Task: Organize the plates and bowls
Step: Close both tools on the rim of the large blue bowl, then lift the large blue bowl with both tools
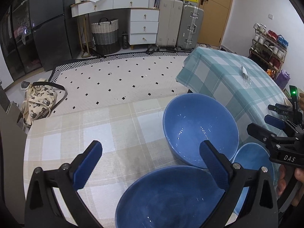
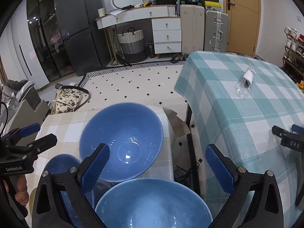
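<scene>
Three blue dishes sit on the beige checked table [image 1: 79,133]. A big blue bowl [image 1: 199,129] [image 2: 121,142] stands farthest. A darker blue deep plate [image 1: 167,199] [image 2: 58,165] lies under my left gripper [image 1: 152,161], which is open and holds nothing. A lighter blue bowl [image 1: 250,155] [image 2: 152,205] lies under my right gripper [image 2: 157,169], also open and empty. Each gripper shows in the other's view: the right gripper [image 1: 260,123] beside the big bowl's right, the left gripper [image 2: 38,133] at its left, both held in a person's hand.
A table with a teal checked cloth [image 2: 237,114] stands right of a narrow gap, with a small plastic packet [image 2: 245,83] on it and another black clamp device [image 2: 290,142] at its near edge. A patterned bag [image 1: 38,98] lies on the rug beyond.
</scene>
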`<state>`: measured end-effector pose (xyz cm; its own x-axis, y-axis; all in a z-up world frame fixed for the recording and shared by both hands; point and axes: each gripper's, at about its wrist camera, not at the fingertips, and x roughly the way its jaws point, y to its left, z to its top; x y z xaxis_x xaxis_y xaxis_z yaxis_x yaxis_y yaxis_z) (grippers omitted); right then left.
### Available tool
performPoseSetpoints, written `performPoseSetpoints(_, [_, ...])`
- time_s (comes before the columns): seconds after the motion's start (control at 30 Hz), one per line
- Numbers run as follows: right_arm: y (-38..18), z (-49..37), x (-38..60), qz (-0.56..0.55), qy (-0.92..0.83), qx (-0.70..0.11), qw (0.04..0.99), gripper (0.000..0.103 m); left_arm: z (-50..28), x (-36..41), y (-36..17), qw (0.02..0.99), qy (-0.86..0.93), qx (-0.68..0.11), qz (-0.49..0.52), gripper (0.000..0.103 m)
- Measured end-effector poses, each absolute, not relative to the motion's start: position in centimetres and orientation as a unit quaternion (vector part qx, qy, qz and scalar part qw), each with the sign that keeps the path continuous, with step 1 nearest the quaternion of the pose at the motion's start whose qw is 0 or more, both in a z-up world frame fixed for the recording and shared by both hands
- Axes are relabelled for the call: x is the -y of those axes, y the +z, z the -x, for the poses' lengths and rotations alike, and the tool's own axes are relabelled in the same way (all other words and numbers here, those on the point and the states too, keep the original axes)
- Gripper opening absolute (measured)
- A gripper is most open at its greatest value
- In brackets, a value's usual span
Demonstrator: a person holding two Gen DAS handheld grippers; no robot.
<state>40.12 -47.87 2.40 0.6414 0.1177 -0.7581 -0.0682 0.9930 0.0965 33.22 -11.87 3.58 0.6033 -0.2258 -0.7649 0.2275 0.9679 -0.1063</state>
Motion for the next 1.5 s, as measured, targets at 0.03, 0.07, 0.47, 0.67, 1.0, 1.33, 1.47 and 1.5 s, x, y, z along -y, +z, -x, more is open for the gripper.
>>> performPoseSetpoints(0.03, [2.0,-40.4,48.0,-0.031,0.049,-0.425,0.904,0.102,-33.4,12.0,3.4,0.894,-0.13,-0.429,0.0,0.103])
performPoseSetpoints(0.07, [1.8,-40.6,48.1,-0.032,0.047,-0.427,0.903,0.102,-33.5,12.2,3.3,0.893,-0.13,-0.431,0.0,0.103])
performPoseSetpoints(0.47, [-0.2,-42.0,47.3,-0.036,0.053,-0.445,0.893,0.101,-35.2,13.1,1.1,0.879,-0.13,-0.459,0.005,0.1])
performPoseSetpoints(0.67, [-0.9,-42.5,46.9,-0.035,0.056,-0.455,0.888,0.085,-35.7,13.4,0.2,0.871,-0.135,-0.472,0.015,0.089])
performPoseSetpoints(1.0, [-2.3,-43.4,47.6,-0.052,0.059,-0.471,0.879,0.059,-36.5,13.9,-0.9,0.862,-0.142,-0.486,0.024,0.074])
performPoseSetpoints(1.33, [-3.1,-43.8,46.9,-0.031,0.055,-0.477,0.877,0.037,-36.8,14.5,-1.9,0.852,-0.159,-0.497,0.034,0.039])
performPoseSetpoints(1.47, [-3.5,-43.8,46.6,-0.022,0.057,-0.482,0.874,0.022,-36.8,14.7,-1.9,0.853,-0.164,-0.495,0.033,0.031])
performPoseSetpoints(1.5, [-3.5,-43.8,46.6,-0.021,0.058,-0.482,0.874,0.021,-36.7,14.8,-1.9,0.853,-0.166,-0.494,0.034,0.03])
